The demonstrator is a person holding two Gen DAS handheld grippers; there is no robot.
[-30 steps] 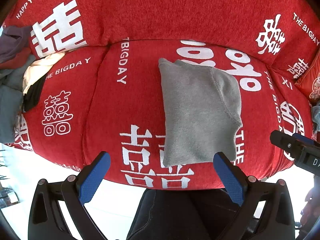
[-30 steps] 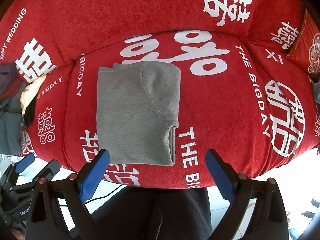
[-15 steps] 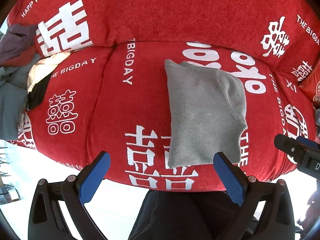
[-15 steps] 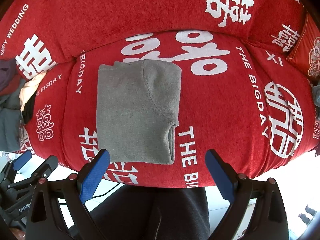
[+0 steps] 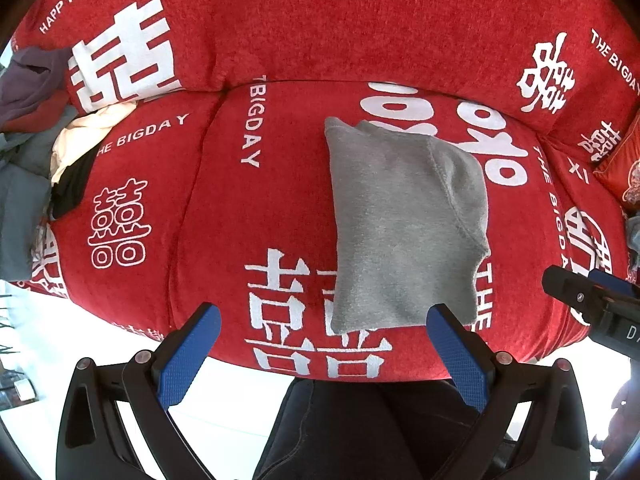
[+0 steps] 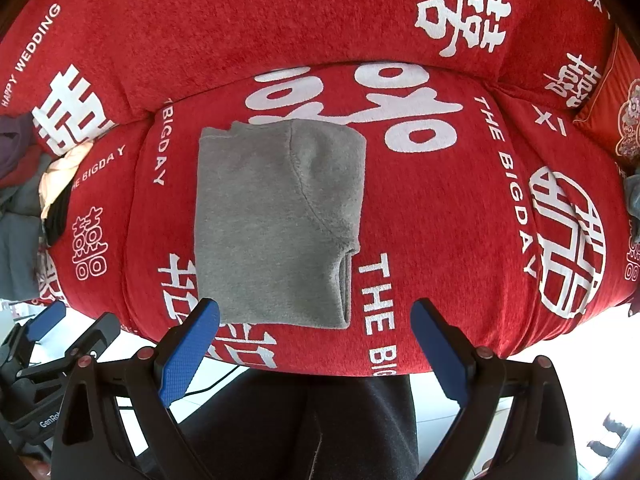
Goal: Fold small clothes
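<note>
Since a second ago we note the gray garment [image 5: 404, 232] has slid slightly right and down in the left wrist view, so the left gripper [image 5: 320, 344] has drifted a little leftward; in the right wrist view its place is nearly unchanged. The garment lies folded into a compact rectangle on the seat of the red sofa [image 5: 280, 32], flat, with layered edges showing at its near right corner. It sits ahead of the left jaws, toward their right finger, and ahead of the right gripper [image 6: 316, 340], toward its left finger. Both pairs of jaws are spread wide and hold nothing; neither touches the garment. A pile of clothes [image 5: 36, 152] lies far off to the left of both jaws, at the sofa's end.
</note>
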